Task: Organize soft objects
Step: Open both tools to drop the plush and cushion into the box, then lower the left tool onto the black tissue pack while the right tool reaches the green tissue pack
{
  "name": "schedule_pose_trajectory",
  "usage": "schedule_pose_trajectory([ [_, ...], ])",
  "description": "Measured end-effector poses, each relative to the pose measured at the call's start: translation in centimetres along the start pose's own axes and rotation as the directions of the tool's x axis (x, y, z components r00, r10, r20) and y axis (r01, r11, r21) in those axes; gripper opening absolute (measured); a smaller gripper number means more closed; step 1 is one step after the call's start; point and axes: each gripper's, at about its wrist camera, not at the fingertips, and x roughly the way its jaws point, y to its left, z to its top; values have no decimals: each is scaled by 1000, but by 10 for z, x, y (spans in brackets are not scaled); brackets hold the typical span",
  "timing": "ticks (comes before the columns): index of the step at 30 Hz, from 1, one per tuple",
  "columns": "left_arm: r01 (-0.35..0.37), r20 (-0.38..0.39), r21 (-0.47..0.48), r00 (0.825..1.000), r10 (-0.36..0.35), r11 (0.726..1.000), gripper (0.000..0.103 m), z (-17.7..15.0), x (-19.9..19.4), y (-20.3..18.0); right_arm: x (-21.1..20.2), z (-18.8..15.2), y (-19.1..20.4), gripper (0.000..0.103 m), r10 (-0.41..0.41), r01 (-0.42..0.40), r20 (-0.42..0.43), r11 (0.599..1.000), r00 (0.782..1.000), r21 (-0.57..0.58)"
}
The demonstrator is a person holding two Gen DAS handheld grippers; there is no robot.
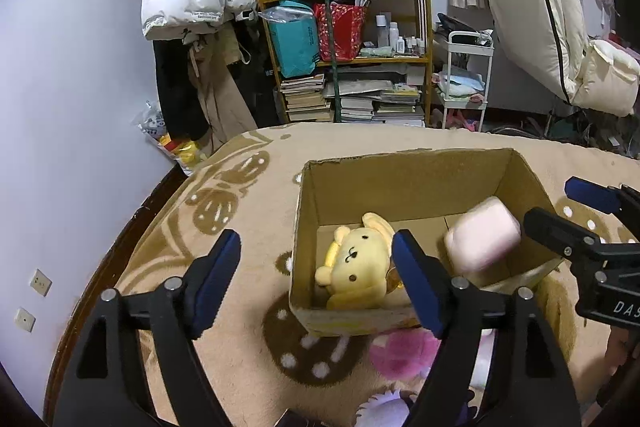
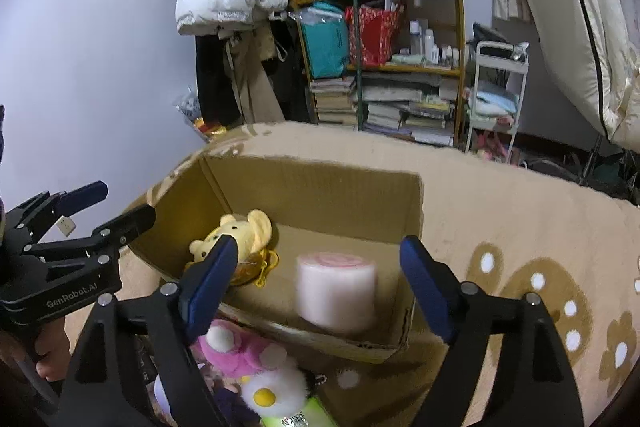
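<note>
An open cardboard box (image 1: 344, 187) (image 2: 320, 195) stands on a beige flowered blanket. A yellow plush dog (image 1: 356, 263) (image 2: 240, 231) lies in its left part. A pale pink roll-shaped plush (image 1: 482, 239) (image 2: 336, 291) is blurred, loose in the air inside the box's right part. My right gripper (image 2: 320, 283) (image 1: 560, 205) is open just above the box with the pink roll between and below its fingers, not gripped. My left gripper (image 1: 316, 279) (image 2: 120, 201) is open and empty at the box's near left side.
More soft toys lie on the blanket in front of the box: a pink plush (image 1: 400, 351) (image 2: 240, 347) and a white flower plush with a yellow centre (image 2: 272, 391). A cluttered shelf (image 1: 348, 43) and hanging clothes stand behind the bed. The wall is at left.
</note>
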Motion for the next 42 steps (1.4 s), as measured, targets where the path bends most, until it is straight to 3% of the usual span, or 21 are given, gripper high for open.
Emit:
schedule_pose_trajectory([
  [4, -9, 1, -34, 1000, 9, 999, 93, -2, -8, 8, -7, -3, 0, 89, -3, 3, -23, 1000, 1000, 20],
  [8, -27, -18, -55, 1000, 26, 998, 96, -4, -14, 16, -17, -10, -2, 91, 6, -4, -40, 998, 999, 61],
  [10, -36, -28, -70, 999, 34, 997, 99, -5, -18, 21, -24, -11, -1, 98, 0, 2, -32, 998, 999, 62],
  [12, -35, -41, -85, 999, 32, 996, 100, -7, -22, 25, -32, -12, 0, 103, -9, 10, -12, 998, 1000, 59],
  [25, -44, -145, -126, 989, 25, 991, 100, -34, -57, 44, -55, -29, 20, 103, -5, 6, -49, 1000, 999, 24],
  [33, -26, -274, -106, 962, -4, 994, 100, -57, -58, 39, -62, -41, 35, 103, -24, 23, -98, 1000, 995, -11],
  [42, -27, -357, -88, 934, -6, 996, 100, -67, -40, 34, -51, -52, 28, 103, -28, 33, -187, 999, 982, 20],
])
